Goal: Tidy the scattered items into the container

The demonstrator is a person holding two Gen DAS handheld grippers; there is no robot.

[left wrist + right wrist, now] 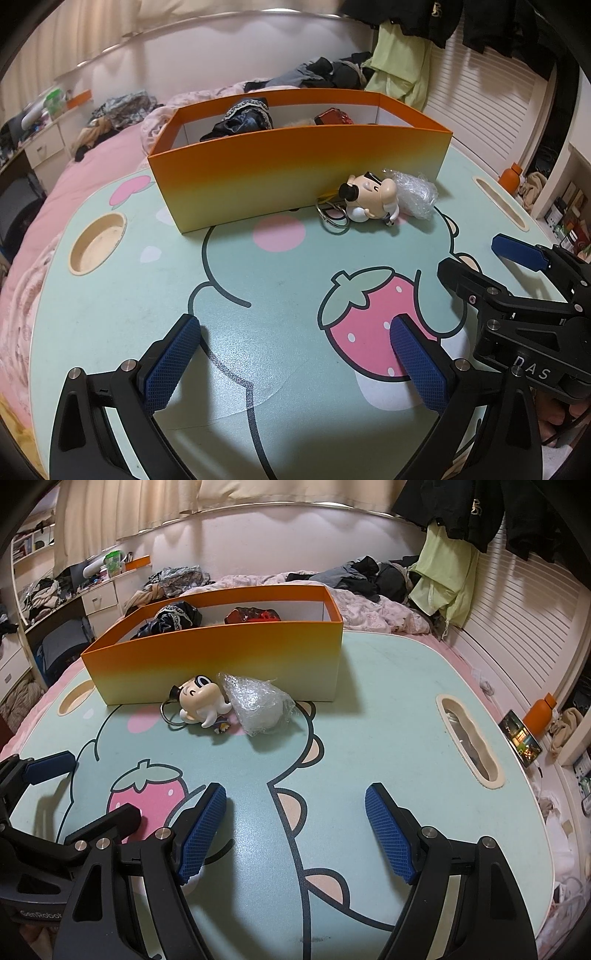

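An orange box (295,173) (221,657) stands at the far side of the mint-green table (258,369) (369,720). Inside it lie a dark lacy cloth (245,118) (173,618) and a red shiny item (332,117) (253,614). Against its front wall lie a cartoon figure keychain (369,199) (201,701) and a clear bubble-wrap bundle (415,192) (258,705). My left gripper (295,328) hangs open over the strawberry print, nothing between its fingers. My right gripper (295,797) is open and empty too, nearer than the bundle. Each gripper shows in the other's view, the right gripper (480,260) and the left gripper (99,786).
The table has a round cup recess (98,247) at the left and a long slot (469,738) at the right. It rests on a bed with pink bedding (74,177) and heaped clothes (369,572). An orange bottle (541,712) and a phone (521,738) stand beyond the right edge.
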